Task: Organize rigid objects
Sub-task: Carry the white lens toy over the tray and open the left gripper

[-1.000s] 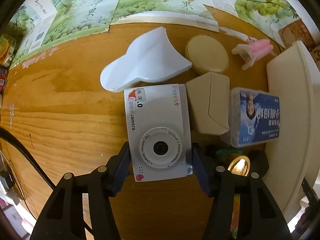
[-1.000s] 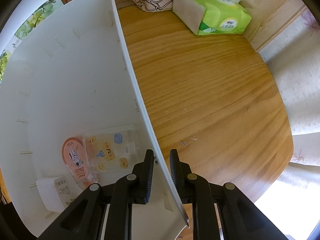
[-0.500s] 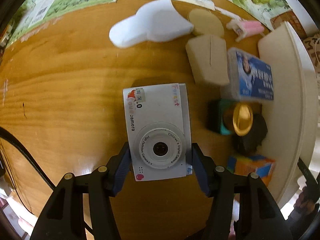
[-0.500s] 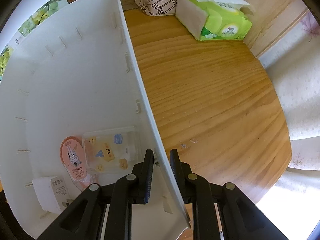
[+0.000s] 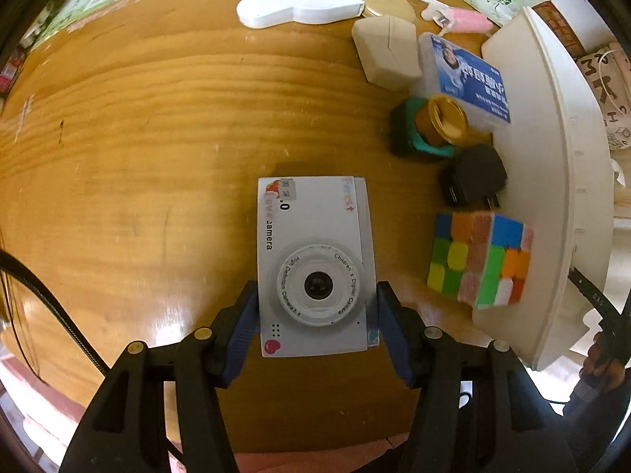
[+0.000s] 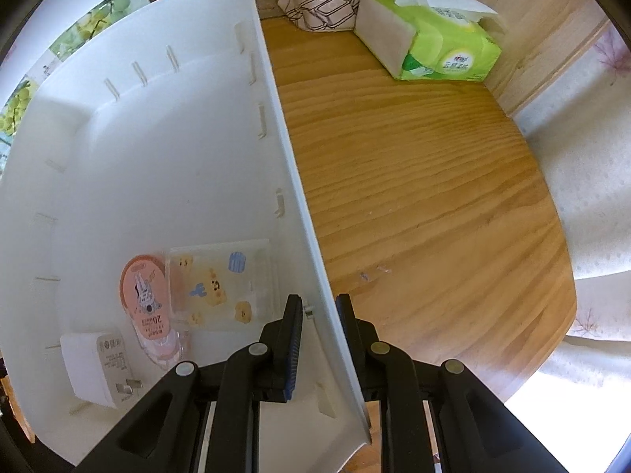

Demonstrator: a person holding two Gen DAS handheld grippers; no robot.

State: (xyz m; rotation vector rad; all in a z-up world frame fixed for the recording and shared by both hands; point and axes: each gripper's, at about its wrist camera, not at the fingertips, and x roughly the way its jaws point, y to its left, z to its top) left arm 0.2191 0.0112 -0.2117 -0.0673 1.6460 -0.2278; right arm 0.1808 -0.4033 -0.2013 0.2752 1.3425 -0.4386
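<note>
Two wrist fisheyes, both aimed steeply down along my claws at the counter [image 5: 138, 157].

Left view: looks from close above the wooden counter, past my left claw [image 5: 317, 315], with the white bin [image 5: 552, 197] at its right edge. Right view: looks from close over that bin's wall [image 6: 299, 213], past my right claw [image 6: 319, 315], interior left, counter right. Shared: the white bin and the counter.

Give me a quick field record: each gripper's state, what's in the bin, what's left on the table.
left gripper: shut on white children's toy camera
right gripper: straddling wall of white plastic bin
in bin: white plug adapter, pink oval pack, clear cartoon-print box
on table: colourful puzzle cube, black plug, blue-label box
</note>
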